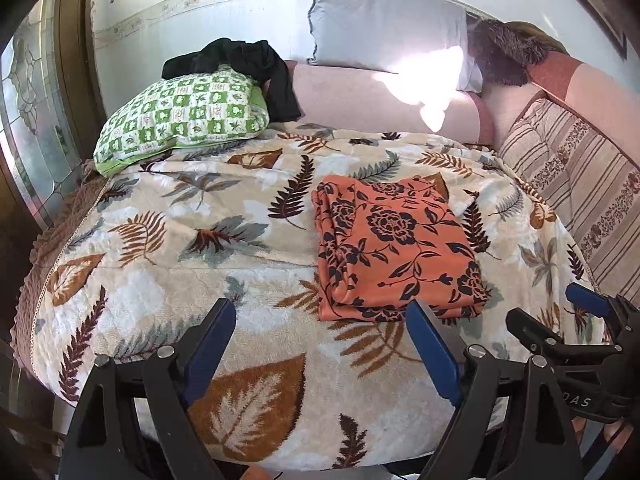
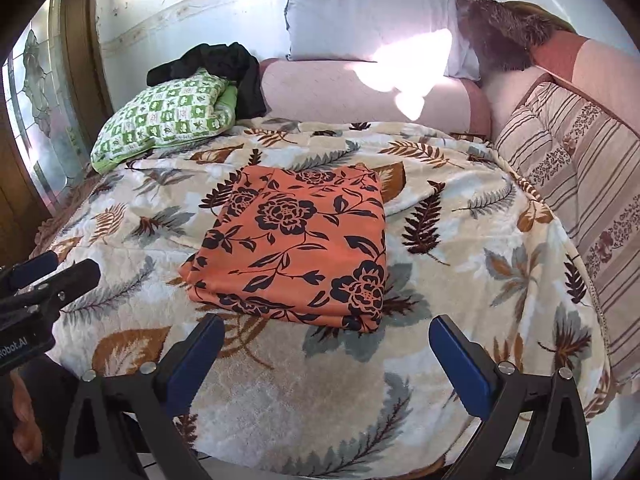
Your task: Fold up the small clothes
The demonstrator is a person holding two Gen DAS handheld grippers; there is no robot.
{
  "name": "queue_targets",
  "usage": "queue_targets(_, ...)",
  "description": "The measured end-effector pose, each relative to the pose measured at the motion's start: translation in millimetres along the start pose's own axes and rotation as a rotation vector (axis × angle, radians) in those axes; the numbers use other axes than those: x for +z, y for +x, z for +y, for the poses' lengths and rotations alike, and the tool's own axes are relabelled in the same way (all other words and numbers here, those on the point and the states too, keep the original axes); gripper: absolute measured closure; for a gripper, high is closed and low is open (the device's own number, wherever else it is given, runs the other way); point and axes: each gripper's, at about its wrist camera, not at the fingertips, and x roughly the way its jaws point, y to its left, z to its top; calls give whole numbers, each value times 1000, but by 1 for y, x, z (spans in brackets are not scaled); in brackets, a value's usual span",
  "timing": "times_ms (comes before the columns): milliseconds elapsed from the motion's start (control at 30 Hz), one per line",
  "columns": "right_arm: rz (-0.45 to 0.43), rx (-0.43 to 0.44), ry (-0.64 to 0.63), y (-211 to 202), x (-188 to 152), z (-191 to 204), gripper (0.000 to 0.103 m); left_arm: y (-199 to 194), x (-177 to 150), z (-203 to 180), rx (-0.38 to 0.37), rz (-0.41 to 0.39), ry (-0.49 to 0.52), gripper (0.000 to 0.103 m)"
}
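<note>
orange cloth: folded orange floral garment (image 1: 394,248) (image 2: 298,246), black rose print, lies flat as a neat layered rectangle on the leaf-print blanket (image 1: 168,240) (image 2: 460,272).
cloth vs left fingers: ahead of the left gripper (image 1: 322,322); its near edge sits just beyond the right-hand blue fingertip (image 1: 420,316), apart from the left-hand one. no contact visible.
cloth vs right fingers: ahead of the right gripper (image 2: 326,326), centred between the two blue fingertips (image 2: 210,330), near edge just past them, not touching.
left fingers: spread wide, holding nothing.
right fingers: spread wide, holding nothing.
other gripper in view: the right one shows at the right edge of the left wrist view, the left one at the left edge of the right wrist view, both beside the cloth, clear of it.
far side of bed: green checked pillow (image 1: 180,114) (image 2: 160,116) with a black garment (image 1: 256,64) (image 2: 228,68) draped over it; pale blue pillow (image 1: 384,24) (image 2: 368,16) against the wall; pink bolster (image 1: 380,100) (image 2: 360,92) below it.
right side: striped cushion (image 1: 572,180) (image 2: 572,160) along the blanket's edge.
</note>
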Motion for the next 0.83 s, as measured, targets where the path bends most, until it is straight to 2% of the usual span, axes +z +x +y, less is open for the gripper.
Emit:
queue_targets(167,0,-18,-17,-1,1,-2,0,-6,7,-11,23,-41,45,16)
queue_targets(400,9,-23,-30,2,6,-6,0,1,16,-15,-19,-7,31,16)
queue_targets(733,12,-41,-24,11,14,-10,0,12,20,-16,7,-9,34,16)
queue_targets(833,17,-47,-28,15,16,-10,0,16,24,-16,18,-10,34,11)
